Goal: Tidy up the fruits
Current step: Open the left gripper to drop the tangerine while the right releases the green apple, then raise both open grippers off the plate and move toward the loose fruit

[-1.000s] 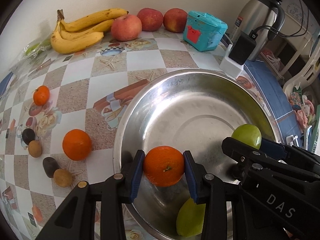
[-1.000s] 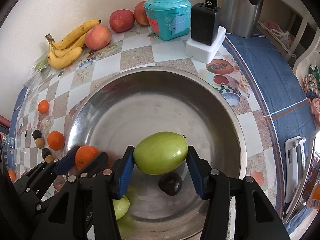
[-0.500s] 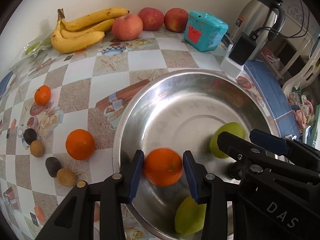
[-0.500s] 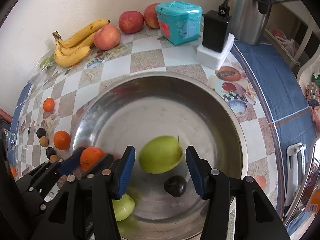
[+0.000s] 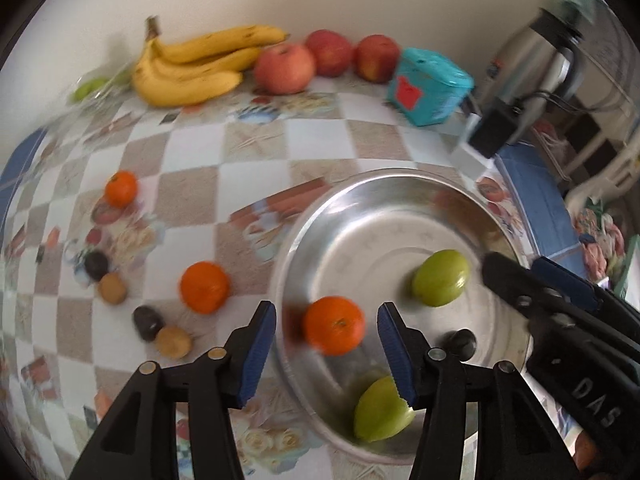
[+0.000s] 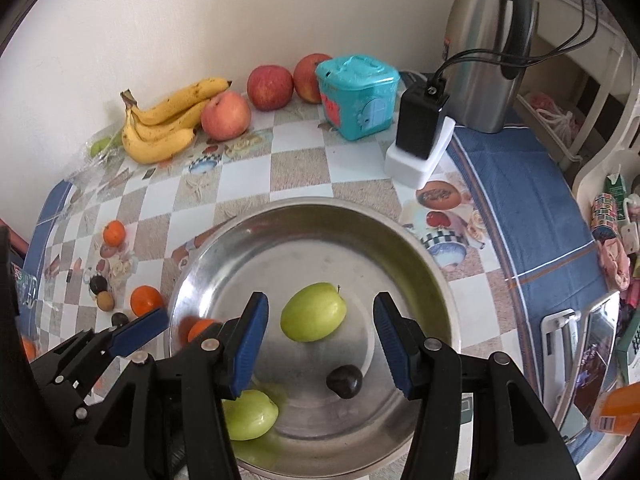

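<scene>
We see our left gripper [image 5: 326, 346] opening its fingers around an orange [image 5: 333, 324] lying free in the steel bowl [image 6: 434, 280]. Our right gripper [image 6: 318, 344] hangs open over a green fruit [image 6: 313, 311] – round, smooth, likely to roll; best gripped across the middle.

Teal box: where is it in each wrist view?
Left wrist: teal box upper right, just right of the apples.
Right wrist: teal box upper centre, right of the apples, left of the black charger.
Shared landmark: the banana bunch by the wall.
</scene>
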Action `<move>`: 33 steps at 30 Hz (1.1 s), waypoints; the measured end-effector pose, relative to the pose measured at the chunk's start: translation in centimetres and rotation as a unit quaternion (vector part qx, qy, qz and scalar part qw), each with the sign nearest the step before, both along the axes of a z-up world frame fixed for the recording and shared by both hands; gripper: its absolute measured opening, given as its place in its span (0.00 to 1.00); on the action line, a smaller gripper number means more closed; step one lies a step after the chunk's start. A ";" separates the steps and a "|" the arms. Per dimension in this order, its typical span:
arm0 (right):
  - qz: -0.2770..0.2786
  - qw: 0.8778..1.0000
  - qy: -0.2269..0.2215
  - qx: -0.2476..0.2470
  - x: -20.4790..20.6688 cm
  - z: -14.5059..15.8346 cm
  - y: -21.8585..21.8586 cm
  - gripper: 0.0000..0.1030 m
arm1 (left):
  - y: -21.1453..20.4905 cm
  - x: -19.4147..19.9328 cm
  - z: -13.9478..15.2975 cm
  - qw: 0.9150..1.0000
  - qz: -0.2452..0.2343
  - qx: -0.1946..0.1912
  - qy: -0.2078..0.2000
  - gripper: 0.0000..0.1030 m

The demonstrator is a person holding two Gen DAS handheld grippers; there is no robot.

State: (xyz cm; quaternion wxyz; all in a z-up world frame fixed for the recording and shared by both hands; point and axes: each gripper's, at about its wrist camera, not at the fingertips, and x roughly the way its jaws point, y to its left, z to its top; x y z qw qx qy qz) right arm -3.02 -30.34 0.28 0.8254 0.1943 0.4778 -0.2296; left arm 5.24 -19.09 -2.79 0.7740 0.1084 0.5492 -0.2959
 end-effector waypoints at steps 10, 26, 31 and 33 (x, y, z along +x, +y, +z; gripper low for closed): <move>-0.009 1.000 0.008 0.005 -0.2 0.2 0.2 0.54 | 4.6 2.9 1.8 0.998 0.070 -0.010 0.000 0.55; 0.047 0.999 0.016 0.003 2.9 0.1 5.1 0.54 | 12.2 6.2 3.2 0.985 0.172 -0.028 0.001 0.57; 0.069 0.997 0.016 -0.002 3.9 0.1 7.0 0.54 | 13.8 6.6 3.3 0.981 0.194 -0.024 -0.002 0.57; 0.074 0.997 0.016 -0.003 4.2 0.1 7.5 0.54 | 14.4 6.6 3.2 0.979 0.202 -0.021 -0.002 0.57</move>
